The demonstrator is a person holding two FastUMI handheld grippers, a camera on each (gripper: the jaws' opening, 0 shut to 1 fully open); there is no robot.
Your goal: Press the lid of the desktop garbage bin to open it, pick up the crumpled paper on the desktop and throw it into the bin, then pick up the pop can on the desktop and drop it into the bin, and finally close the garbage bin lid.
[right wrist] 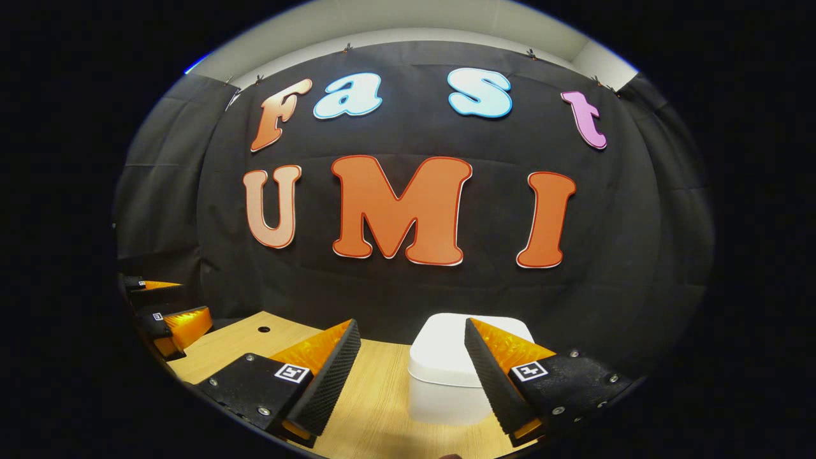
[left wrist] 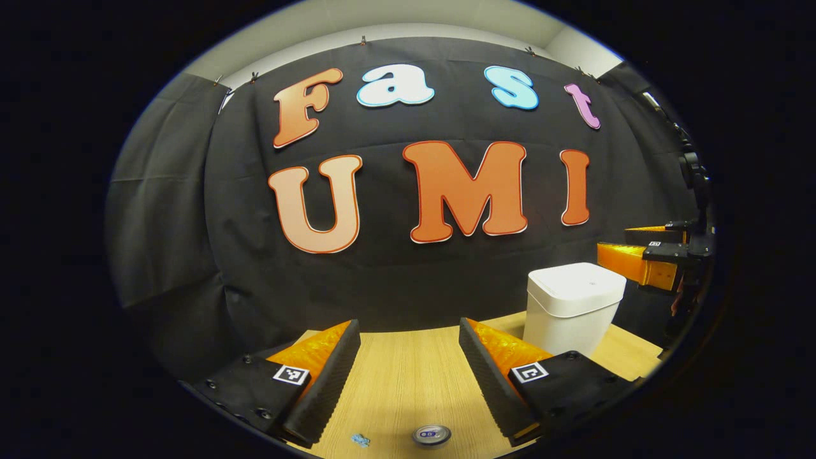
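Bin [left wrist: 572, 307] stands on the desk [left wrist: 408, 376] toward the back, lid flat and down in both views. In the left gripper view the left tongs [left wrist: 409, 376] are spread wide with nothing between the fingers; the bin lies ahead and to their right, past the right finger. The can [left wrist: 431, 435] stands upright at the near edge of that view, its top showing, almost directly below the gap of the left tongs and slightly right of centre. A small blue scrap [left wrist: 360, 439] lies just left of the can; too small to say whether it is the crumpled paper or a stray bit. In the right gripper view the right tongs [right wrist: 411, 376] are likewise wide apart and hold nothing; the bin [right wrist: 446, 376] sits directly ahead and below, between the fingers' lines, its lid facing up toward them. The right tongs [left wrist: 644, 258] also show in the left gripper view, hanging just right of the bin at about lid height; the left tongs [right wrist: 167, 315] show far left in the right gripper view. Judgement: the right tongs are the nearer to the lid, which lies forward and down from them; the left tongs are the nearer to the can. With the lid shut and the can on the desk, a press on the lid looks likely, by the right side.
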